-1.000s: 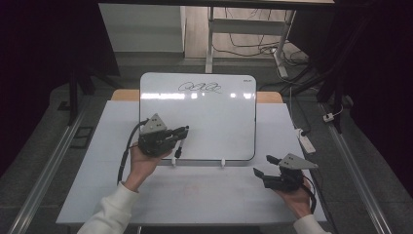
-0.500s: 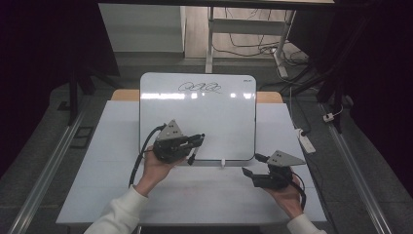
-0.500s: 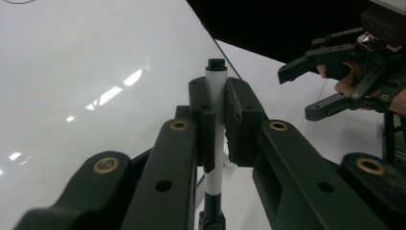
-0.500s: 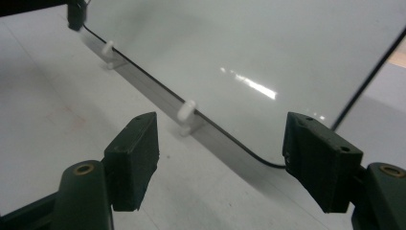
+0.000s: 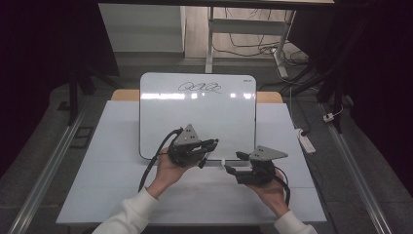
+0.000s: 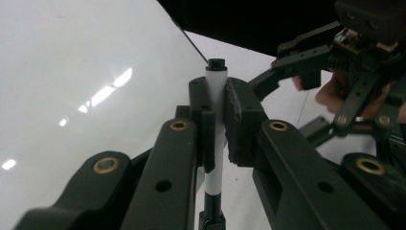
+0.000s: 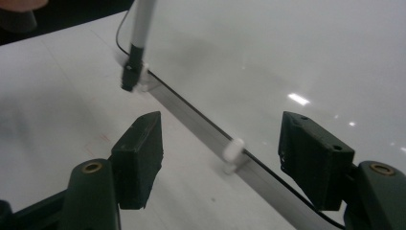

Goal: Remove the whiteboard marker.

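A pale table [image 5: 97, 195] stands on a grey floor [image 5: 44, 146], with metal rails [image 5: 48, 165] running along both sides of it. Beyond its far edge, a light-coloured cabinet or panel [image 5: 141, 27] stands next to a white table leg [image 5: 210, 39], and loose cables [image 5: 253, 41] trail across the floor near it; a white power strip [image 5: 306, 140] lies by the table's right side. The surroundings to left and right fall into deep shadow, so what seem to be dark stands or frames [image 5: 78, 83] there are hard to make out.
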A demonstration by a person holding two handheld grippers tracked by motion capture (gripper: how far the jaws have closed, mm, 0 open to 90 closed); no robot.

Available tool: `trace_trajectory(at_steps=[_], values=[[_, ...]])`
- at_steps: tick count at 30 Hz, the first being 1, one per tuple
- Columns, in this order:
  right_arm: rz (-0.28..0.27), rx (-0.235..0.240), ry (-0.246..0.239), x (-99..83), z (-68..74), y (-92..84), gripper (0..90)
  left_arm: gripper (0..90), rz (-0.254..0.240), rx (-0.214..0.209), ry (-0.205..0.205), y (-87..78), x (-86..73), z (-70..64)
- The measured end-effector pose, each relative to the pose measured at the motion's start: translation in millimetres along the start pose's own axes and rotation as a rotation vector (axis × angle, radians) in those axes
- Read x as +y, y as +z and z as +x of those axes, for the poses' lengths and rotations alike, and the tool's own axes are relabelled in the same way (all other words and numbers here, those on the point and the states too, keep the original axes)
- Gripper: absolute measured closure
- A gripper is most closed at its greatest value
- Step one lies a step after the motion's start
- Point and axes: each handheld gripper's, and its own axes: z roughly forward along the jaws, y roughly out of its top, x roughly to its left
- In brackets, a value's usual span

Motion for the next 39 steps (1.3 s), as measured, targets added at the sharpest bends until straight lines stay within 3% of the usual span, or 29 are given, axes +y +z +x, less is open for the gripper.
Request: trace_trajectory(at_steps=[7,17,25,28,34,39], values=[[0.012,0.076,0.019,13.1,14.4,18.8,38.3,81.3,0.011,-0.004,0.024,9.9,3.1,-8.4],[0.054,0.126,0.082,22.4,20.4,37.9,53.7,81.3,0.017,-0.002,0.046,15.4,5.3,-14.3],[0.078,0.129,0.123,23.5,20.1,43.6,64.1,81.3,0.018,-0.004,0.055,18.3,6.3,-17.3],[0.094,0.139,0.15,22.4,19.1,47.0,72.8,81.3,0.02,0.0,0.062,19.4,6.8,-18.4],[0.103,0.127,0.182,22.1,16.1,48.0,76.7,81.0,0.017,0.008,0.073,20.0,6.7,-19.8],[0.107,0.119,0.181,21.9,16.1,48.6,77.1,79.4,0.022,-0.017,0.066,21.4,6.5,-19.6]])
